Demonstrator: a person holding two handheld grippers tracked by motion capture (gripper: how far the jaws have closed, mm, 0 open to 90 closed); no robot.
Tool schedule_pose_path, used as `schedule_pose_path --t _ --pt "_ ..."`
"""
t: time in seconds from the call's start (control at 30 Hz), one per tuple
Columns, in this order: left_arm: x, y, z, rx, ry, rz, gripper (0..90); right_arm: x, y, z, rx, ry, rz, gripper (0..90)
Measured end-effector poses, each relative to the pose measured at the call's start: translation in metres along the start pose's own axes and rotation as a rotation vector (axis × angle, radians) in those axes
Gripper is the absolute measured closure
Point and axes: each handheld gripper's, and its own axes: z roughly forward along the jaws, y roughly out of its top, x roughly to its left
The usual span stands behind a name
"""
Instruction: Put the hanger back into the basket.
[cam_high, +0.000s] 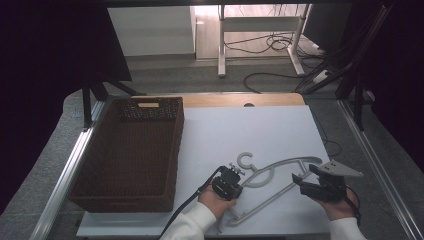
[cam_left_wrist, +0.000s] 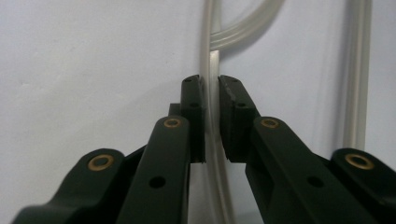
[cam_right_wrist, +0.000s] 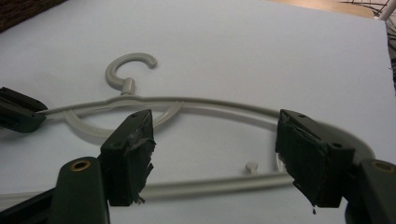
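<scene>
Left gripper (cam_left_wrist: 211, 119) pinches hanger (cam_high: 280, 176) — contact half-hidden.

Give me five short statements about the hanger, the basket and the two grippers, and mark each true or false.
1. The left gripper is shut on the hanger. True.
2. The right gripper is shut on the hanger. False: its fingers stand wide apart, with the hanger's lower bar showing between them.
3. The hanger lies inside the basket. False: it lies on the white table, to the right of the basket.
4. The hanger's hook points away from the person. True.
5. The basket holds folded clothes. False: nothing shows inside it.
</scene>
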Motion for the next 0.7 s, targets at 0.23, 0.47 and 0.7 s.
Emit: schedule_pose_path --t 0.23,0.47,0.7 --pt "0.005 0.002 -0.001 -0.014 -0.044 -0.03 82.1 -0.001 0.0 -0.001 -0.006 -0.014 0.008 28.8" --pt "0.016 0.005 -0.015 -0.073 -0.106 -0.071 82.2 -0.004 -0.001 -0.006 -0.032 -0.029 0.026 28.8" --pt "0.024 0.006 -0.026 -0.127 -0.144 -0.11 82.2 -0.009 -0.001 -0.013 -0.08 -0.045 0.05 28.8"
